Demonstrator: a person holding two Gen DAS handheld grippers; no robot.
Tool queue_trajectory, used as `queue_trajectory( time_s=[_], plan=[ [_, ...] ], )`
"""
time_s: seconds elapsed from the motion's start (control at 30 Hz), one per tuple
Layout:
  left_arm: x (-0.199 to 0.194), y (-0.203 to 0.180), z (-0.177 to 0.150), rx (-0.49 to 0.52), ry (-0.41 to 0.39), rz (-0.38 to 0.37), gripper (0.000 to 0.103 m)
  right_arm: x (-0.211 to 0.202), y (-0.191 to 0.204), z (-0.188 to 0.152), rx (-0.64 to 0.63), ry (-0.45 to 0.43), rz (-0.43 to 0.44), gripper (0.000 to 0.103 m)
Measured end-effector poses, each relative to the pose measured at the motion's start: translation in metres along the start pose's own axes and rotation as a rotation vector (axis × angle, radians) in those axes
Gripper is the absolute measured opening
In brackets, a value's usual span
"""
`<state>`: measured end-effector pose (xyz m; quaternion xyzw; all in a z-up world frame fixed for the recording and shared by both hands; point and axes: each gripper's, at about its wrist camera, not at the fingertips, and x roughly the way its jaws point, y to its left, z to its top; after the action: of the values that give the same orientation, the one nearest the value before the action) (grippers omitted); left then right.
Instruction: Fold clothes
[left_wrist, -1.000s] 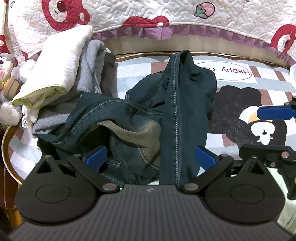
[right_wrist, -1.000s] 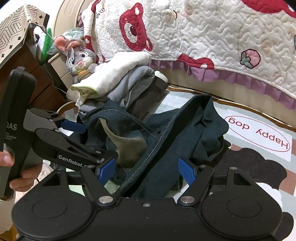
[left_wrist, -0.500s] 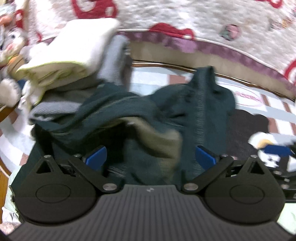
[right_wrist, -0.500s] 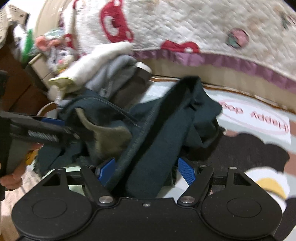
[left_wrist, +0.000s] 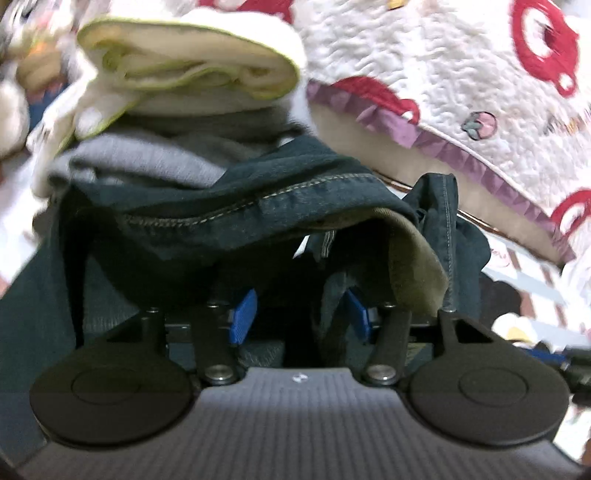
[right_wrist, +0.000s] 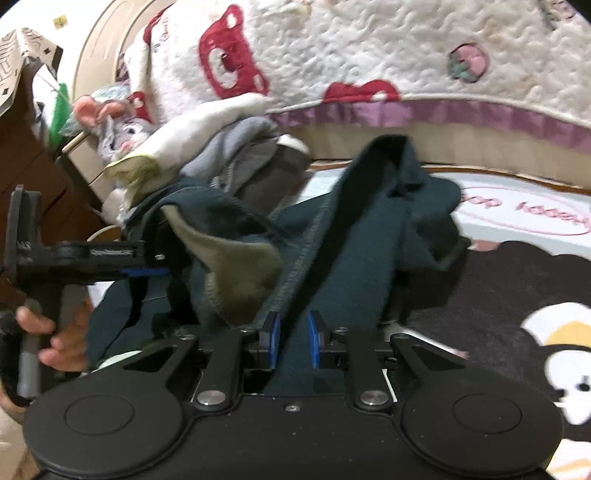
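Dark blue jeans (left_wrist: 258, 206) lie crumpled on the play mat, with an olive pocket lining (right_wrist: 236, 273) turned out. My left gripper (left_wrist: 299, 319) is buried under the waistband fold, its jaws drawn in on a thick bunch of denim. The right wrist view shows that left gripper (right_wrist: 147, 271) side-on at the jeans' left end, held by a hand (right_wrist: 62, 332). My right gripper (right_wrist: 293, 343) is shut on a seamed strip of the jeans (right_wrist: 351, 240) that runs away from it across the mat.
A stack of folded clothes (left_wrist: 192, 70), white on grey, sits just behind the jeans. A plush rabbit (right_wrist: 118, 125) and a wooden cabinet (right_wrist: 29, 155) stand at the left. A quilted bedspread (right_wrist: 369, 48) hangs along the back. The bear-print mat (right_wrist: 517, 221) stretches to the right.
Both grippers stood wide open over the jeans before. Both have pushed forward into the denim and closed on it, and the left one has swung toward the folded stack.
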<state>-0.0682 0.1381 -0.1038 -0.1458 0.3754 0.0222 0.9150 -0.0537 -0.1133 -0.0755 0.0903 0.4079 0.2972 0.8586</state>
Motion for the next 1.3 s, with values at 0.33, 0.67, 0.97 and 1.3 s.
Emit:
queue_trajectory(
  time_s=[0.33, 0.67, 0.97, 1.3],
  plan=[
    [0.027, -0.011, -0.024, 0.079, -0.031, -0.083, 0.07, 0.046, 0.001, -0.03, 0.074, 0.062, -0.029, 0.069],
    [0.027, -0.015, -0.038, 0.056, -0.045, -0.1, 0.083, 0.046, -0.001, -0.046, -0.064, 0.019, -0.134, 0.006],
    [0.029, -0.035, -0.046, 0.124, -0.037, -0.107, 0.09, -0.006, -0.04, -0.028, -0.062, -0.079, -0.382, 0.005],
    [0.033, -0.039, -0.05, 0.118, -0.027, -0.101, 0.093, -0.029, -0.073, -0.028, 0.017, -0.089, -0.493, 0.006]
  ],
)
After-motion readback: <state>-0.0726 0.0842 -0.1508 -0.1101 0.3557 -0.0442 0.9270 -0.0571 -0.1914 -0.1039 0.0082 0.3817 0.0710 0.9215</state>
